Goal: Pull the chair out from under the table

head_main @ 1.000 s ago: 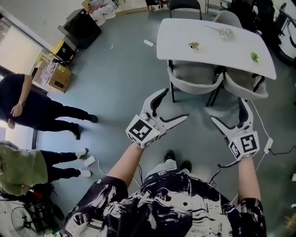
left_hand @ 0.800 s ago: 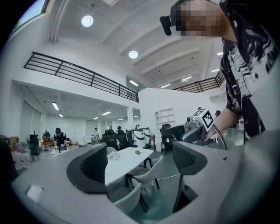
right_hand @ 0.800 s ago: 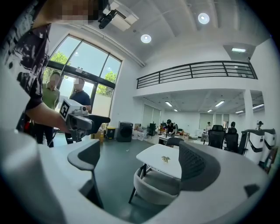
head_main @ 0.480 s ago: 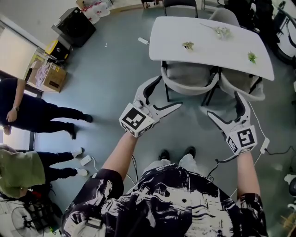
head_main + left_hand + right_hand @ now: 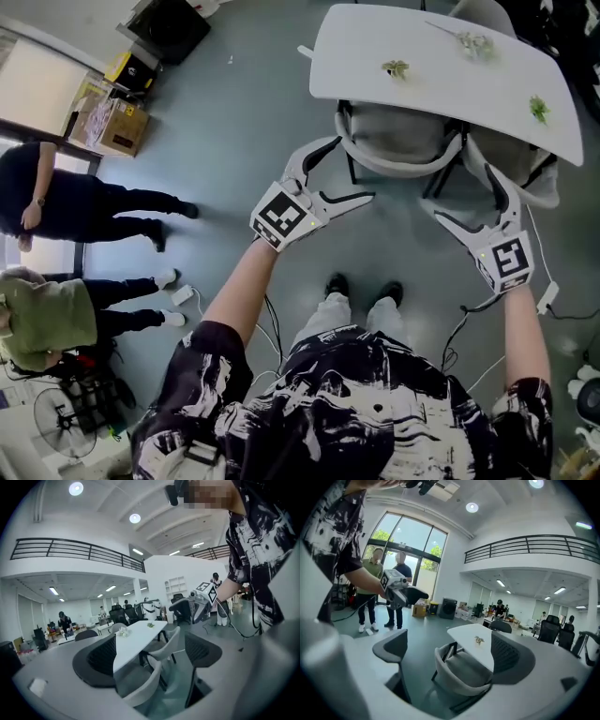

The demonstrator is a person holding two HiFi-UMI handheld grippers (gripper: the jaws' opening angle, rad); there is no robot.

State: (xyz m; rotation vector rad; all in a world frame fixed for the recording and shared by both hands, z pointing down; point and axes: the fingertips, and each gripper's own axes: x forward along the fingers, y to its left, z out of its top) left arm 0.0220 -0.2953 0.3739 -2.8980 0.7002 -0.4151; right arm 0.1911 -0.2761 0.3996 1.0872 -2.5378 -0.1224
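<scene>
The white table point(image 5: 431, 70) stood at the top of the head view with a grey chair point(image 5: 398, 161) tucked under it. Only the chair's curved back and the rear of its seat showed; the rest lay hidden beneath the top. A second chair point(image 5: 539, 187) beside it was likewise half covered, and partly screened by the right claw point(image 5: 466, 197). The left claw point(image 5: 351, 171) hung just off the first chair's back rim, jaws spread wide with nothing between them. Whether its upper jaw touched the rim could not be told. The right claw was also spread and empty, as its own view showed. Small green bits point(image 5: 396, 67) on the table were too small to identify. Two bystanders point(image 5: 56, 202) were cut off at the left edge.
</scene>
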